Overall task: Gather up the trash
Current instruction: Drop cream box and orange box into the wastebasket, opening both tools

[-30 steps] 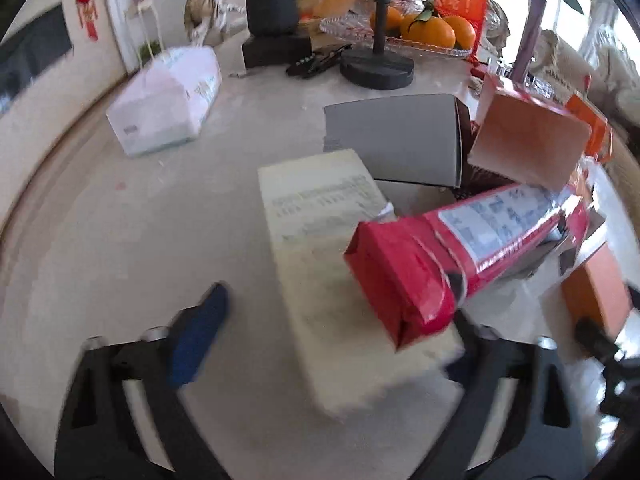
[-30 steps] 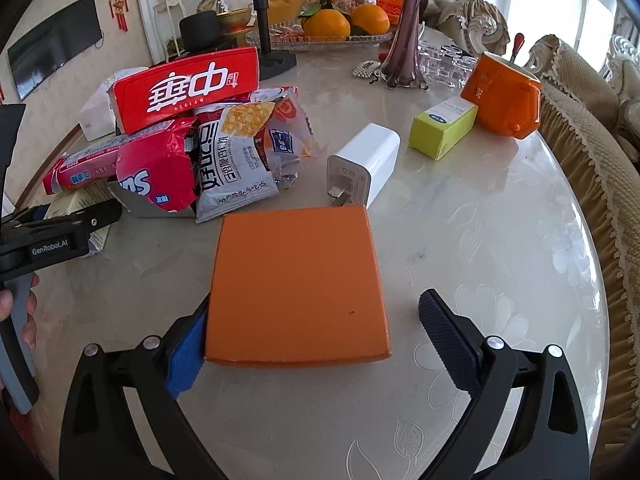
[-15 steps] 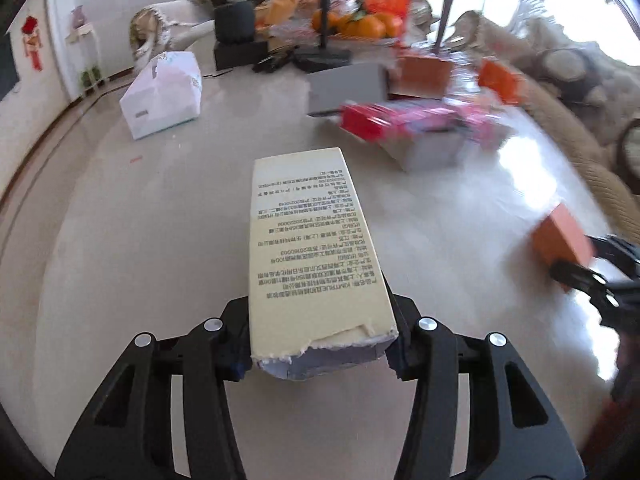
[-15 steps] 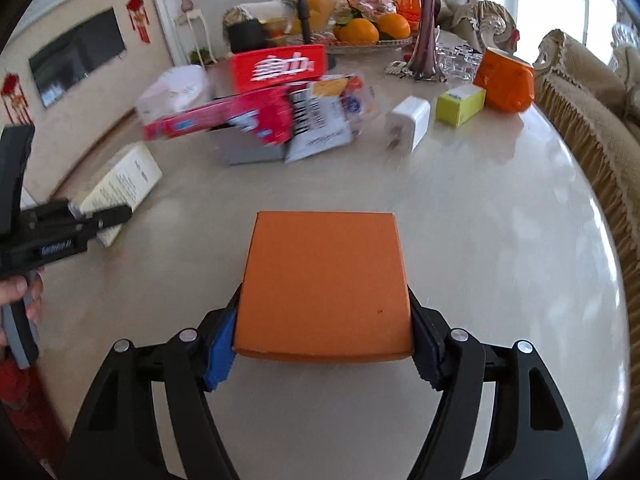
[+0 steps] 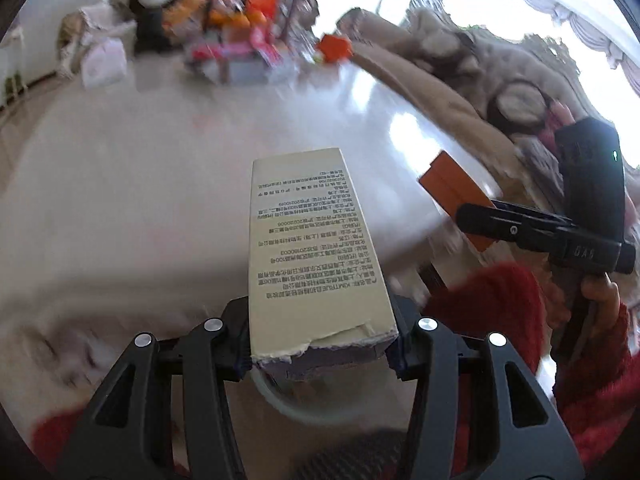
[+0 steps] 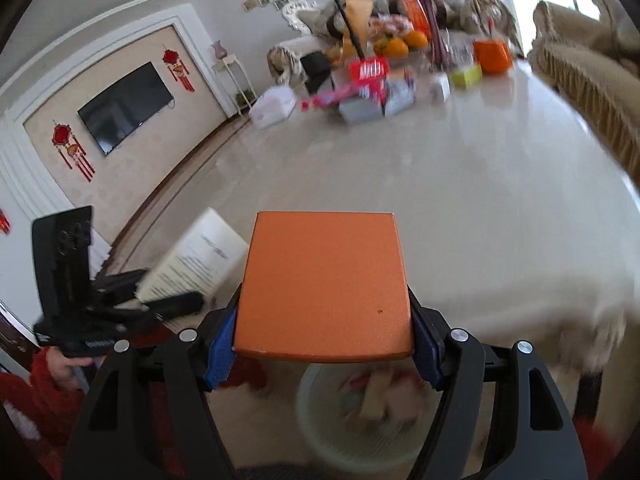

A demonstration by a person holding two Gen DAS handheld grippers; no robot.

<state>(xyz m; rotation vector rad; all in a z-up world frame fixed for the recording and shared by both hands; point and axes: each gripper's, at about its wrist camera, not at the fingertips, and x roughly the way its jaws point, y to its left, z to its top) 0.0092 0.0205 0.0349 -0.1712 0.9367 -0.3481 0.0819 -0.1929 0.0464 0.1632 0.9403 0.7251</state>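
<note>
Both loads lifted off table since a second ago: left gripper (image 5: 320, 344) clamped on cream printed carton (image 5: 312, 248), right gripper (image 6: 324, 344) on flat orange box (image 6: 324, 284); pale round bin (image 6: 320, 432) now below, drop next

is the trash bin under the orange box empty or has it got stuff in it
Not empty. In the right wrist view, the pale round bin below the orange box holds blurred pinkish and tan items; what they are cannot be told.

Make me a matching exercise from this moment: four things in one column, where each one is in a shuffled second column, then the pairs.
Things:
1. cream box
2. orange box
3. waste bin
4. oranges

Places:
A. below the table edge
B. far end of the table
C. in the left gripper
D. in the right gripper

Pairs: 1-C, 2-D, 3-A, 4-B
</note>
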